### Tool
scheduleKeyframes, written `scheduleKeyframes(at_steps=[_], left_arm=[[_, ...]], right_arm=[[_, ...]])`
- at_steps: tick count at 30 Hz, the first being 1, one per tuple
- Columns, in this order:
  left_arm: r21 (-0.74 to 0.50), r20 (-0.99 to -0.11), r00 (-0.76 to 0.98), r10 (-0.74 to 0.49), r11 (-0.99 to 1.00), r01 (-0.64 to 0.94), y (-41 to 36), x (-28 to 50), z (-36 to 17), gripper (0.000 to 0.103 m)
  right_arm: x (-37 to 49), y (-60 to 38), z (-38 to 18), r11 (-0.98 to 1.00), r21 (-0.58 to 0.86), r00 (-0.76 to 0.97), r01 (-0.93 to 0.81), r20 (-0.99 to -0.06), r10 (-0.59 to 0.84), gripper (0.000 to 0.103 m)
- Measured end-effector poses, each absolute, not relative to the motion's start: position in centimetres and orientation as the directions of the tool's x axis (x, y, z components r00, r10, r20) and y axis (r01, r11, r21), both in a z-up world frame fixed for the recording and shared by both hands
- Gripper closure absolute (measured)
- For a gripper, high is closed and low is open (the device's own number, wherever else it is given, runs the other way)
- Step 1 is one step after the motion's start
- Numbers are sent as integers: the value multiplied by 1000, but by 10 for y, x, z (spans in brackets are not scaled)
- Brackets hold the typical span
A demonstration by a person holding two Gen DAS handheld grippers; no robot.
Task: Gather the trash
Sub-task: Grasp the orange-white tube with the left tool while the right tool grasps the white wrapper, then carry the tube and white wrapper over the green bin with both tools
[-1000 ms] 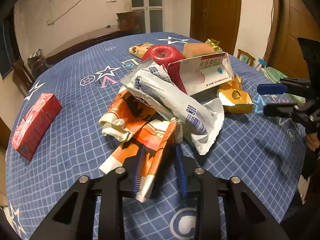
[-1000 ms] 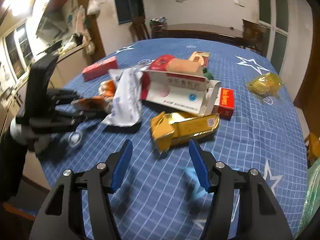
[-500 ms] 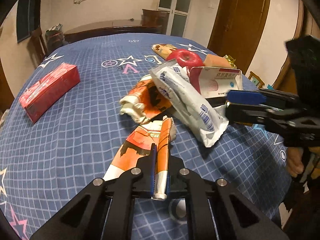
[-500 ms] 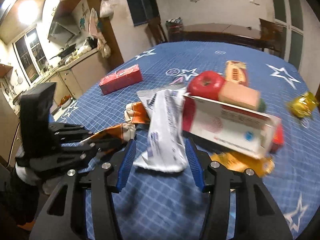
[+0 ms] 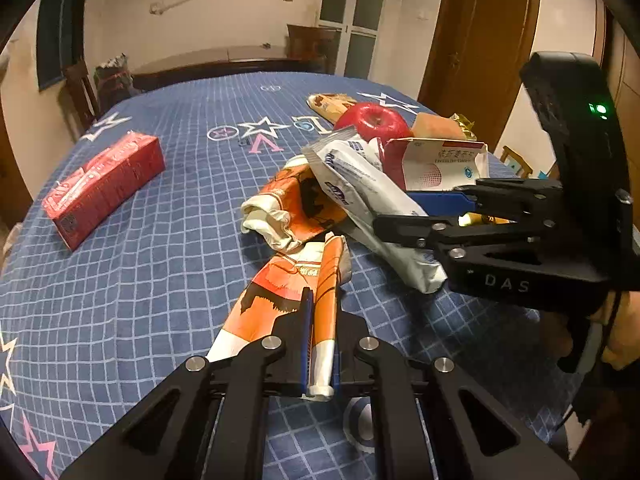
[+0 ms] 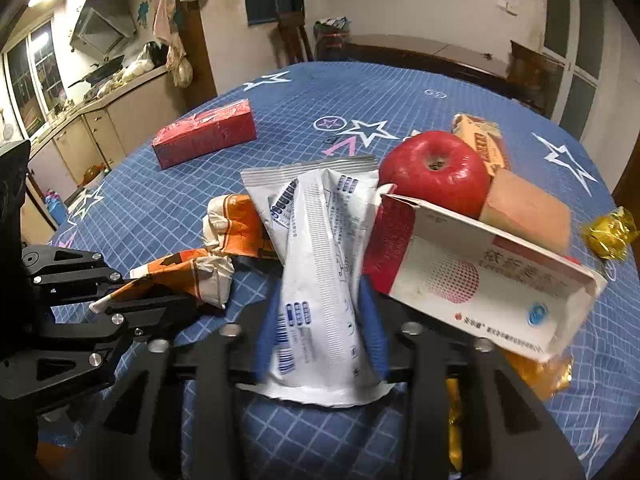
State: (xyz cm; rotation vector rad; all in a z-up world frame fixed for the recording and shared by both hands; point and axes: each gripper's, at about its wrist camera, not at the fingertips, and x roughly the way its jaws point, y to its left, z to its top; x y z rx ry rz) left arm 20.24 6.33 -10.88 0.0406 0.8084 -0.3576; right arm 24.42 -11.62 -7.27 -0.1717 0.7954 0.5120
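Trash sits in a heap in the middle of the big round surface [image 5: 168, 240], which wears a blue cloth with stars. The heap is wrappers and boxes piled on each other.

A red box [image 6: 204, 134] lies well apart from the heap, on its own. In the heap, an open white box [image 6: 492, 280] leans on a red apple [image 6: 434, 174] and a tan block [image 6: 528, 212]. A gold box [image 6: 536, 376] peeks out from under the white box. A gold wrapper [image 6: 610, 232] sits alone near the edge.

A long white bag [image 6: 324, 280] lies over an orange wrapper [image 5: 296, 280]. The white bag touches the white box.

The right hand-held gripper [image 6: 322, 328] has the white bag between its jaws, and the jaws are closing on it. I cannot tell if the pads press the bag yet. The left hand-held gripper [image 5: 320, 344] is clamped on the near end of the orange wrapper.

Things could go wrong from here. The white bag is soft and slippery, so it may slide out if the grip is only on a loose fold. If the bag gets pulled up fast, it may drag the white box along, and then the apple could roll away. The orange wrapper is partly tucked under the heap. A hard pull could tear it, or tip the other trash.
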Motion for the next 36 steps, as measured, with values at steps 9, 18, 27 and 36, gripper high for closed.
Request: scheduleKeyframes(at_steps=[9, 18, 27, 36], left_arm=[[-97, -627, 729, -273, 957, 275, 55, 180, -84, 95], [-129, -503, 821, -269, 963, 237, 27, 151, -45, 95], [-122, -422, 875, -239, 971, 206, -8, 128, -15, 95], [-107, -421, 867, -268, 963, 246, -38, 118, -7, 95]], right_arm=[[203, -145, -47, 889, 74, 686, -452, -608, 399, 77], [161, -182, -12, 928, 52, 800, -369, -491, 345, 77], [134, -216, -2, 955, 40, 861, -293, -423, 282, 77], [129, -235, 0, 961, 47, 868, -274, -418, 268, 77]])
